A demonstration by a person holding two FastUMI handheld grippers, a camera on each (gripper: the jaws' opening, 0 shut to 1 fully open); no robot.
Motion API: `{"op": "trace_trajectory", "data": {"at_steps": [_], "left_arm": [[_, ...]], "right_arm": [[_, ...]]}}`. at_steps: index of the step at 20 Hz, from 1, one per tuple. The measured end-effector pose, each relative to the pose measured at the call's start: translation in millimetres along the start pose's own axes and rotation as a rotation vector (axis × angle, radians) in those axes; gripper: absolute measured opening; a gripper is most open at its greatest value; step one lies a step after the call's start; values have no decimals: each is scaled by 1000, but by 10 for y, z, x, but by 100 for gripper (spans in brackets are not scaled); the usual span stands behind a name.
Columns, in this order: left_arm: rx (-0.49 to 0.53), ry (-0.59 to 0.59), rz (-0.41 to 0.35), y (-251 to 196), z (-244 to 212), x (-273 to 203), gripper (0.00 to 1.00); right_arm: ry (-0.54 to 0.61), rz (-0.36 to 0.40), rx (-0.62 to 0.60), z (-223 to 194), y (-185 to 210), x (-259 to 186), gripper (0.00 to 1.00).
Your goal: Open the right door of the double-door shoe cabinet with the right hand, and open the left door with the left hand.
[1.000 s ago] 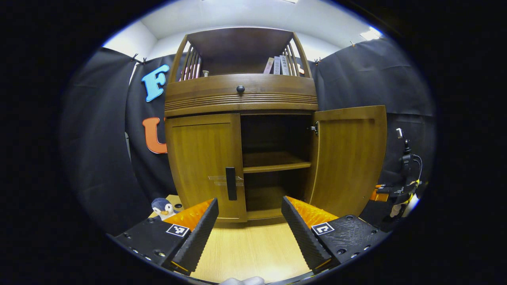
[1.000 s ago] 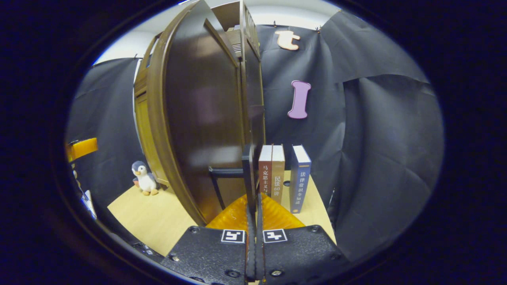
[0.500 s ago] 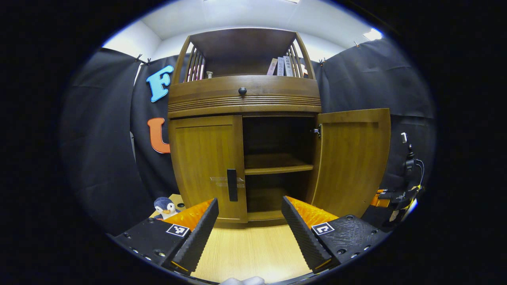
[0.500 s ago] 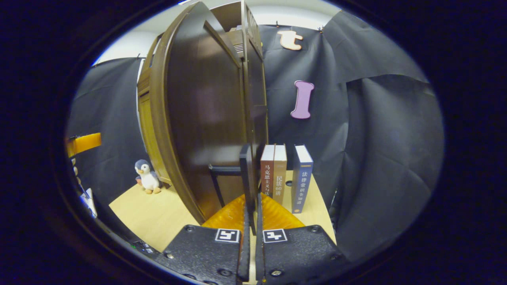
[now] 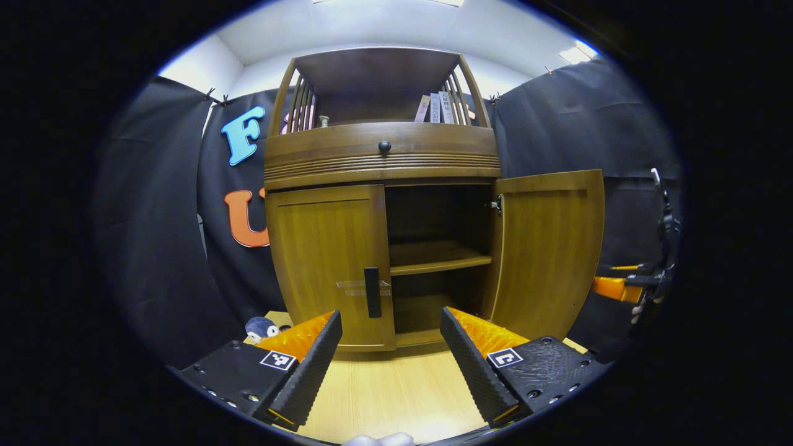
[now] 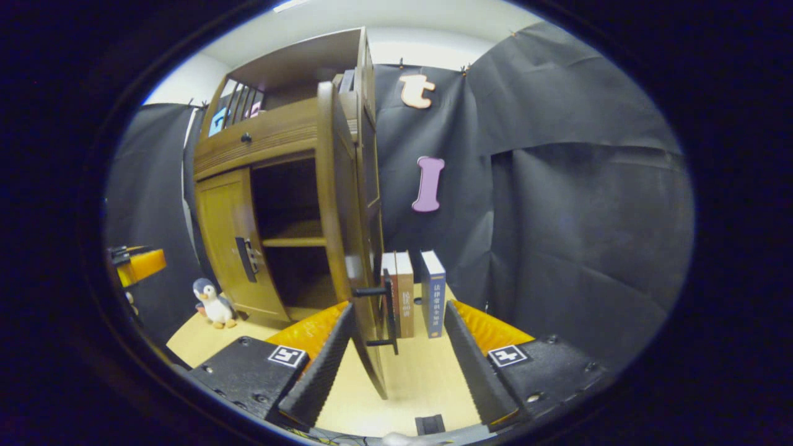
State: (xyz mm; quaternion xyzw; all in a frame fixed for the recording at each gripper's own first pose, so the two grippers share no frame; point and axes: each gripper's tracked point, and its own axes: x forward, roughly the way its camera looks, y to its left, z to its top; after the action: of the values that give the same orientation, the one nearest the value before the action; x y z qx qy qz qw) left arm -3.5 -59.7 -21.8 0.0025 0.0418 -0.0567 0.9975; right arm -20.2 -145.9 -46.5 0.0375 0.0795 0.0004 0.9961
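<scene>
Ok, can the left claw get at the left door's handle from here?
Probably yes: the left claw is open, facing the handle on the closed left door, with bare tabletop between.

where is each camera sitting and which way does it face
Left gripper view: rides the left tool, facing the cabinet front square on; closed left door, open right door; its own fingers show spread.
Right gripper view: rides the right tool, beside the right door's edge, looking along it; own fingers spread either side of its handle.
Shared: cabinet, both doors, penguin toy.

Left gripper view square-on to the cabinet [image 5: 381, 204], right gripper view oblique; cabinet shared
</scene>
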Motion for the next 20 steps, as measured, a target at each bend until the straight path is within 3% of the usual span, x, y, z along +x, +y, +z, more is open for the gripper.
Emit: {"op": "trace_trajectory", "data": {"at_steps": [2, 11, 14, 20], "left_arm": [[1, -7, 2, 124, -1, -4, 96], [-20, -14, 85, 740, -80, 34, 96], [-42, 2, 93, 805, -196, 126, 100], [-62, -7, 66, 760, -236, 588, 96]], "right_arm": [[-35, -35, -6, 105, 192, -118, 98], [-47, -78, 17, -96, 1119, -97, 99], [-22, -49, 27, -237, 1426, -53, 99], [2, -13, 25, -135, 1684, 53, 99]]}}
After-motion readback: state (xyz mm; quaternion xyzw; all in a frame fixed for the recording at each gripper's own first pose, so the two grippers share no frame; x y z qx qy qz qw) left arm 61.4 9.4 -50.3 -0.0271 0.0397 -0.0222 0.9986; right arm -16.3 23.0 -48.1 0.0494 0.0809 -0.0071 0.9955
